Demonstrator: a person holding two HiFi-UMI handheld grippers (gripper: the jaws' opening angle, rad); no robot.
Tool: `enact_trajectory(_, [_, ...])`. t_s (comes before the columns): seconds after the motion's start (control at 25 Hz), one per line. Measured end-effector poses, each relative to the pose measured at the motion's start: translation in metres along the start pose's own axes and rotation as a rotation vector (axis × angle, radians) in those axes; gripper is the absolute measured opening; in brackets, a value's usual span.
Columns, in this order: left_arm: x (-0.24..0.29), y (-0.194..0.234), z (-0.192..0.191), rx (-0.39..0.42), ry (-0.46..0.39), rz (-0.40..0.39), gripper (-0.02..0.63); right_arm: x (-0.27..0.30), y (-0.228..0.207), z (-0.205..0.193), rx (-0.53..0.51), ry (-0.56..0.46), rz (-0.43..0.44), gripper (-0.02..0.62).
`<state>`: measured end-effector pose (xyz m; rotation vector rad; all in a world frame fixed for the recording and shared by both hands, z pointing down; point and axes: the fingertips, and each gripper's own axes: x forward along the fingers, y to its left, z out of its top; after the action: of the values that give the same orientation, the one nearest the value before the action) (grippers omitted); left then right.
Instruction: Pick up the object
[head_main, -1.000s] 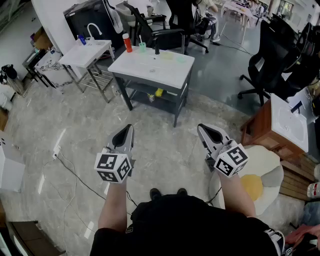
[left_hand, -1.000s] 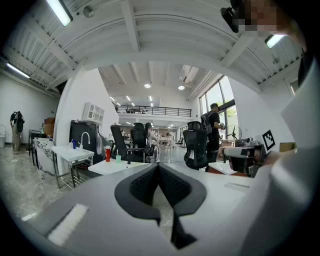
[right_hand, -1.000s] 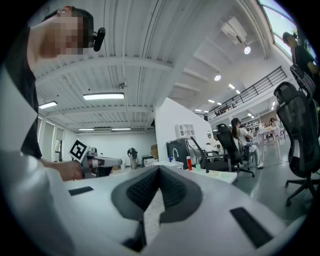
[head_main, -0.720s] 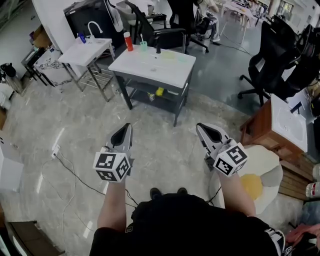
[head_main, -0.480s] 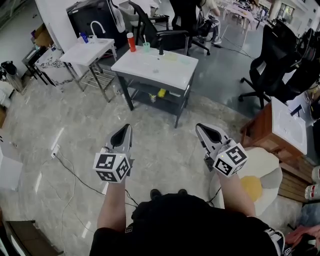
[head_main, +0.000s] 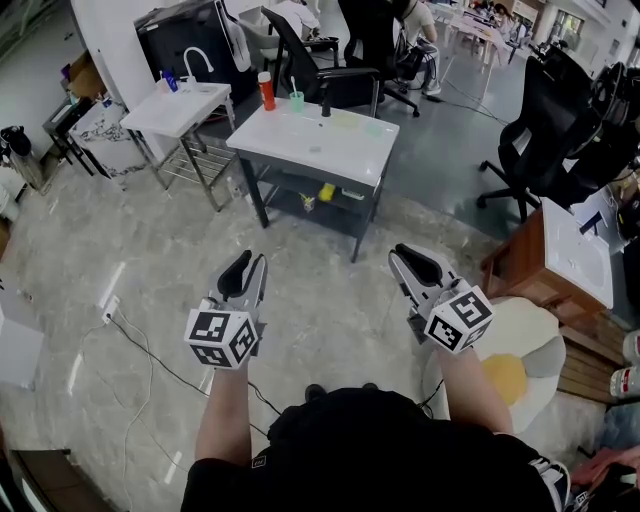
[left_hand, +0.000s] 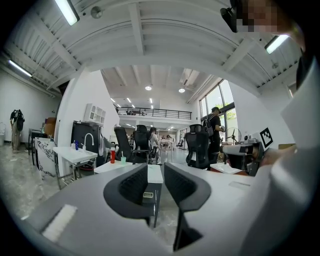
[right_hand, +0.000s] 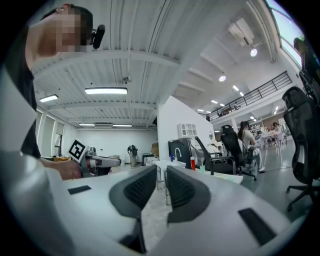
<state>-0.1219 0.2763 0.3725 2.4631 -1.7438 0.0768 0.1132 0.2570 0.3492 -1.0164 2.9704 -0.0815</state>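
Note:
Both grippers hang in the air over the marble floor, a good way short of a white washbasin table (head_main: 350, 165). On its far edge stand a red bottle (head_main: 267, 92), a green cup (head_main: 297, 101) and a dark tap (head_main: 326, 103). A yellow object (head_main: 326, 192) lies on the shelf below. My left gripper (head_main: 247, 268) is opening, its jaws slightly apart with nothing between them; the left gripper view (left_hand: 156, 177) shows the table through the gap. My right gripper (head_main: 408, 262) is shut and empty, also seen from its own camera (right_hand: 161, 182).
A second white basin stand (head_main: 185, 105) with a tap is at the back left. Black office chairs (head_main: 545, 120) stand at the right and behind the table. A wooden cabinet (head_main: 520, 270) and an egg-shaped rug (head_main: 520, 350) are at my right. A cable (head_main: 130, 335) runs over the floor.
The left gripper's jaws have parted a little. The view has drifted slightly, so the table sits a bit lower and to the right. Both hands stay about where they were.

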Motion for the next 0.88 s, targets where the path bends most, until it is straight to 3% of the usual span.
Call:
enact_trajectory(0.12, [0.000,0.005,-0.002,-0.005,0.003,-0.005,0.119,0.002,0.000,-0.001,0.006,0.005,-0.019,0.099])
enact_trajectory(0.52, [-0.006,0.015,-0.005,-0.008,-0.009,-0.009,0.248,0.001,-0.007,-0.008,0.032,0.004,-0.084,0.207])
enact_trajectory(0.88, [-0.034,0.043,-0.007,-0.014,-0.022,0.008,0.267,0.020,0.022,-0.009,0.012,0.019,-0.072,0.224])
